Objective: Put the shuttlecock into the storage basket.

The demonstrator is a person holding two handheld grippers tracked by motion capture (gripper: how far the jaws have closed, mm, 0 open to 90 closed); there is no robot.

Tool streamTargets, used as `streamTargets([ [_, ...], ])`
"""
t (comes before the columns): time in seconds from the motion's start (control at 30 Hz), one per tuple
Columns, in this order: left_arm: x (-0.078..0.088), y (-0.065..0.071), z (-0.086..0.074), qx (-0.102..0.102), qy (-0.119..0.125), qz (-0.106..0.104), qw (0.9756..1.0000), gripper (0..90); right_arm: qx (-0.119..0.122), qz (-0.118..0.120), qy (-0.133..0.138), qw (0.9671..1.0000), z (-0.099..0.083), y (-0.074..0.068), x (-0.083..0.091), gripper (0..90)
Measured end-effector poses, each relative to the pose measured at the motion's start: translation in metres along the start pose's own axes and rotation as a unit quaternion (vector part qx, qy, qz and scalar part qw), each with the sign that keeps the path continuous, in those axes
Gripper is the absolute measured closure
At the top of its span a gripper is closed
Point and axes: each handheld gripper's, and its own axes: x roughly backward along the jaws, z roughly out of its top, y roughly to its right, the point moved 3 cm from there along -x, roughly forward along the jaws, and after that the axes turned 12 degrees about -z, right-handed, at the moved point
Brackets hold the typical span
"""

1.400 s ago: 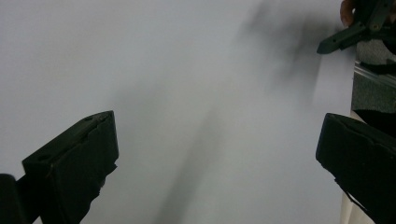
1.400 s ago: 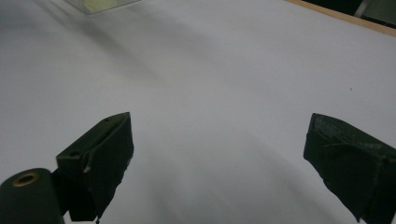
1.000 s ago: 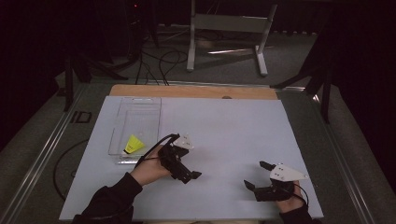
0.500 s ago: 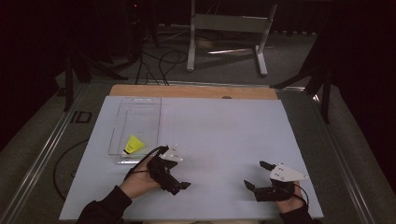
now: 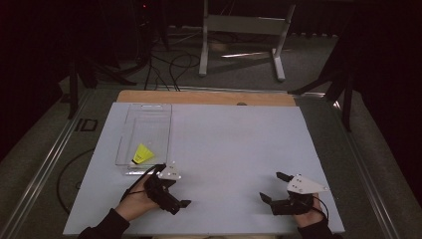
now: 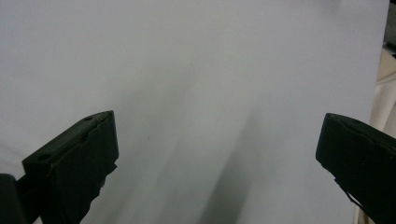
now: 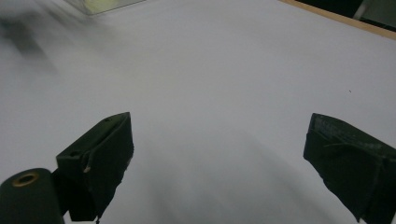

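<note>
**High view: two empty grippers low over a pale desk in a dark room**

High view looks down on a desk [image 5: 219, 149] covered by a broad, pale grey-white sheet, with a strip of bare wood [image 5: 204, 97] showing along its far edge. Near the sheet's left side lies a clear plastic tray [image 5: 130, 140], long and narrow, and a small yellow shuttlecock [image 5: 142, 154] sits inside it toward the near end.

At the near left, a hand holds the left gripper [image 5: 179, 204] close to the sheet, just beside the tray's near end but apart from it, its black cable looping back over the wrist. Seen from the left gripper view, its fingers [image 6: 74, 163] stand wide apart with only bare sheet between them. At the near right, the right gripper [image 5: 274, 188] hovers low as well, well apart from the tray; its fingers [image 7: 100, 154] are spread wide too and hold nothing. The right gripper view catches a blurred corner of the tray at its top left.

Around the desk the room is dim. Grey carpeted floor [image 5: 308, 64] stretches behind, crossed by dark cables [image 5: 169, 64], and a light metal stand [image 5: 244, 30] rises on splayed feet past the far edge. A metal rail [image 5: 45, 164] runs along the desk's left side.
</note>
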Motion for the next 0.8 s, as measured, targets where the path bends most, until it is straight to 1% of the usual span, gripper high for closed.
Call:
streamTargets([
  [0.13,0.004,-0.002,-0.009,0.008,0.009,0.003,0.9999,0.1,0.000,0.000,0.000,1.0000,0.000,0.000,0.000,8.2],
  [0.2,0.007,-0.003,-0.014,0.011,0.010,0.007,0.9999,0.1,0.000,0.000,-0.001,1.0000,0.000,0.000,0.000,8.3],
  [0.27,0.009,-0.003,-0.019,0.015,0.013,0.004,0.9998,0.0,-0.001,0.000,-0.002,1.0000,-0.001,0.000,0.000,8.3],
  [0.43,0.014,-0.005,-0.032,0.024,0.019,0.009,0.9995,0.1,0.001,0.002,-0.003,1.0000,-0.001,0.000,0.000,8.2],
  [0.47,0.014,-0.005,-0.032,0.024,0.019,0.009,0.9995,0.1,0.001,0.002,-0.003,1.0000,-0.001,0.000,0.000,8.2],
  [0.5,0.017,-0.006,-0.038,0.030,0.022,0.010,0.9993,0.1,0.000,0.002,-0.003,1.0000,-0.001,0.000,0.000,8.2],
  [0.6,0.022,-0.007,-0.045,0.038,0.028,0.016,0.9988,0.1,0.000,0.001,-0.003,1.0000,-0.001,0.000,-0.001,8.2],
  [0.67,0.025,-0.008,-0.050,0.045,0.036,0.017,0.9982,0.1,0.002,0.002,-0.003,1.0000,-0.001,0.000,-0.001,8.2],
  [0.73,0.027,-0.009,-0.055,0.050,0.043,0.023,0.9976,0.1,0.001,0.002,-0.004,1.0000,-0.001,0.000,-0.001,8.2],
  [0.8,0.029,-0.009,-0.059,0.051,0.050,0.023,0.9972,0.1,0.001,0.002,-0.004,1.0000,-0.001,-0.001,-0.001,8.3],
])
